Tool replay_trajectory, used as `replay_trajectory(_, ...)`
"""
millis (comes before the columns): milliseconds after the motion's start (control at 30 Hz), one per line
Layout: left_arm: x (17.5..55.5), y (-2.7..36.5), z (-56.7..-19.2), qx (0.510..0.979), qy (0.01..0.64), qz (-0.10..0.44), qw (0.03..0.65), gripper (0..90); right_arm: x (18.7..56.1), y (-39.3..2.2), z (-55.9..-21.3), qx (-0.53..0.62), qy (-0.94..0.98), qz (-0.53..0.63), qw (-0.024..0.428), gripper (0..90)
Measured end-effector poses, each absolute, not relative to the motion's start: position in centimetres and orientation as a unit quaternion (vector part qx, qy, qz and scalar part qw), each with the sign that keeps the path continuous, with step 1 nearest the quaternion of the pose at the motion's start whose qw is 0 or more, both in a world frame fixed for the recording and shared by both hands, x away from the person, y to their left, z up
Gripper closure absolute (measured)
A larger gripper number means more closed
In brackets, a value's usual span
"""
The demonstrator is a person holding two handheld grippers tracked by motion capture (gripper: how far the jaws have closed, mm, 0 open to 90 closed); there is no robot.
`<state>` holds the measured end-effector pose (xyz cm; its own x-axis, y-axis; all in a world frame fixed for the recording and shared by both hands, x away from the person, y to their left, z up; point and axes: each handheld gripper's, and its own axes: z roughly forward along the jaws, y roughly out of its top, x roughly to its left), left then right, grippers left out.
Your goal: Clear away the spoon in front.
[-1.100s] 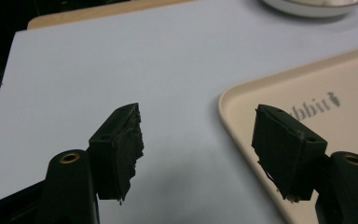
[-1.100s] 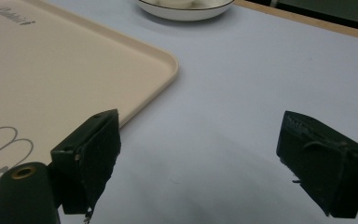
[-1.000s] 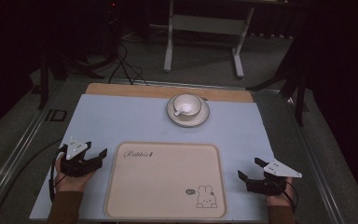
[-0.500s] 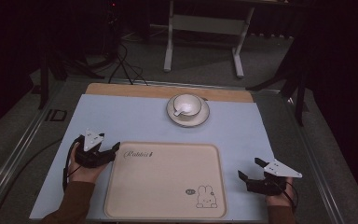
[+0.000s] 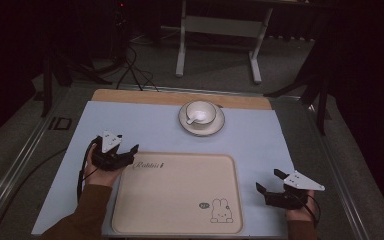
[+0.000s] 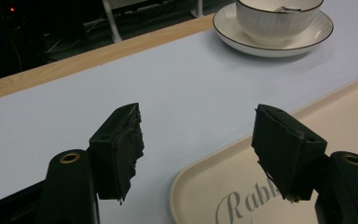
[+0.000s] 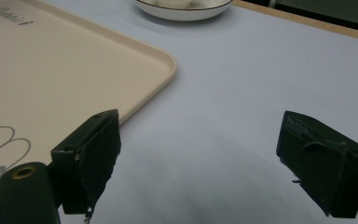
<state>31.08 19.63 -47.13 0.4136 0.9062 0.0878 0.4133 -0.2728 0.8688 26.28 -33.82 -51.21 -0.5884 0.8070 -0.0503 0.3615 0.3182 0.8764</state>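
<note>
A white cup (image 5: pixel 200 111) stands on a white saucer (image 5: pixel 201 128) at the far middle of the table. A beige tray (image 5: pixel 175 195) with a rabbit drawing lies flat at the near middle, with nothing on it. My left gripper (image 5: pixel 126 153) is open at the tray's far-left corner, its jaws pointing right toward the rim. In the left gripper view the left gripper (image 6: pixel 198 140) straddles the tray corner (image 6: pixel 214 186), with the cup (image 6: pixel 275 21) and saucer (image 6: pixel 242 39) beyond. My right gripper (image 5: pixel 270 181) rests open on the mat to the right of the tray. The right gripper (image 7: pixel 200 154) holds nothing.
A light blue mat (image 5: pixel 145 125) covers the table, with a wooden strip (image 5: pixel 130 96) along the far edge. Metal rails run down both table sides. Cables and a white stand (image 5: pixel 220 25) are on the dark floor beyond. The tray edge (image 7: pixel 51 60) and saucer (image 7: pixel 182 11) lie ahead-left of the right gripper.
My left gripper has moved forward and to the right, from beside the tray's left edge up to its far-left corner. The right gripper has stayed put.
</note>
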Motion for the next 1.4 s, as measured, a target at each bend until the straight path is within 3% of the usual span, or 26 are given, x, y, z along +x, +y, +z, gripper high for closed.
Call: replay_trajectory(1400,35.5,16.0,-45.5,0.727,0.444,0.296,0.431,34.2,26.3,-33.9,-51.2,0.376,0.773,0.446,0.249,13.6)
